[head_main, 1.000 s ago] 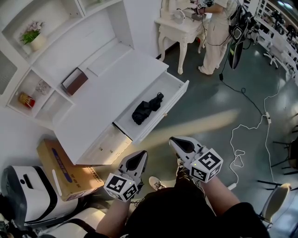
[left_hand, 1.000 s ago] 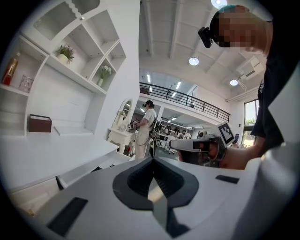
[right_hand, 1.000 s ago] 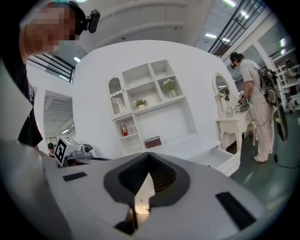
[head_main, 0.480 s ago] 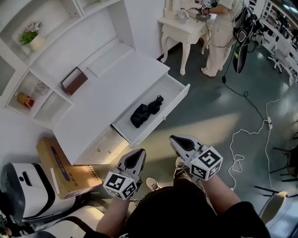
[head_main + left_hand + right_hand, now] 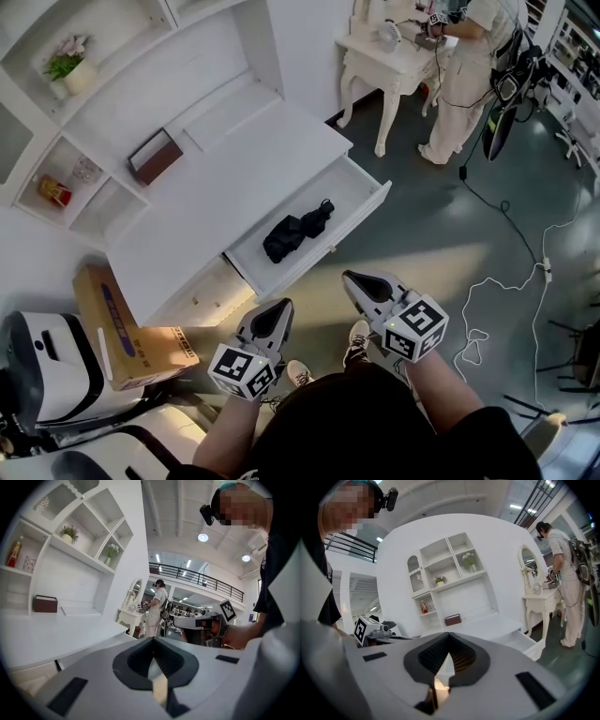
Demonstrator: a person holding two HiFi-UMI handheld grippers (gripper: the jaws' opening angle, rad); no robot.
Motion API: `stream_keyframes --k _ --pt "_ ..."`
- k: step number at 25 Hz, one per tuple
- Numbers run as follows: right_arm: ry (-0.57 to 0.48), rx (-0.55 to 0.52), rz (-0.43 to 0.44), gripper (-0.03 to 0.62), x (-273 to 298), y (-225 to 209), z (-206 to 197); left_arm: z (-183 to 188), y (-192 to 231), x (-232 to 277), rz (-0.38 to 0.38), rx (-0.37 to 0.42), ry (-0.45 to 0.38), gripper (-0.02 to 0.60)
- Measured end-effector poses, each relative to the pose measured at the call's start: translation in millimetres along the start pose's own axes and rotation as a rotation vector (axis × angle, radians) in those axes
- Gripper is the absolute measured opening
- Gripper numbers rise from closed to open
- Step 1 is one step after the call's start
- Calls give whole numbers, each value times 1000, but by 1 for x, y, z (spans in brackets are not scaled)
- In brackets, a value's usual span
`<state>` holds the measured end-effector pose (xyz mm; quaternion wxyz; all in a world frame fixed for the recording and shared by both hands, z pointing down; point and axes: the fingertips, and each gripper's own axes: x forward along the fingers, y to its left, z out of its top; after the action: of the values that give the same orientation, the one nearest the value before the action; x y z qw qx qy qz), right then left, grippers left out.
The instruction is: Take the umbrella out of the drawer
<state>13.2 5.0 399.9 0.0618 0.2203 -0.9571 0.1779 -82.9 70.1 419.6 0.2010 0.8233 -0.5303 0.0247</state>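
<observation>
A folded black umbrella (image 5: pixel 296 231) lies in the open drawer (image 5: pixel 358 218) of a white desk (image 5: pixel 216 197) in the head view. My left gripper (image 5: pixel 277 311) is held well short of the drawer, near my body, its jaws shut with nothing in them. To its right my right gripper (image 5: pixel 354 282) is also shut and empty, pointing toward the drawer's front. In the left gripper view the closed jaws (image 5: pixel 152 641) fill the foreground. The right gripper view shows closed jaws (image 5: pixel 448 639) with the open drawer (image 5: pixel 520 641) beyond.
A brown box (image 5: pixel 156 157) rests on the desk top. Shelves (image 5: pixel 66 159) above hold a potted plant (image 5: pixel 67 71) and a bottle (image 5: pixel 52 191). A cardboard carton (image 5: pixel 117 323) sits on the floor at left. A person (image 5: pixel 469 66) stands at a small white table (image 5: pixel 389 61). Cables (image 5: pixel 511 281) lie on the floor.
The desk and drawer have shifted slightly right and up in the head view as I moved. Both grippers stay shut and keep their places near my body.
</observation>
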Motion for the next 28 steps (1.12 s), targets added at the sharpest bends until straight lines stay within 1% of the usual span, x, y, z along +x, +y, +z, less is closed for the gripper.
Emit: stream_keyframes --k 9,17,28 --pt "10 1 43 2 10 -28 8 5 7 28 47 -14 -10 5" --pt "30 -6 98 2 20 -51 13 9 10 52 106 -26 -15 5" --pt "55 3 161 2 14 -85 18 13 5 87 181 -38 -15 5"
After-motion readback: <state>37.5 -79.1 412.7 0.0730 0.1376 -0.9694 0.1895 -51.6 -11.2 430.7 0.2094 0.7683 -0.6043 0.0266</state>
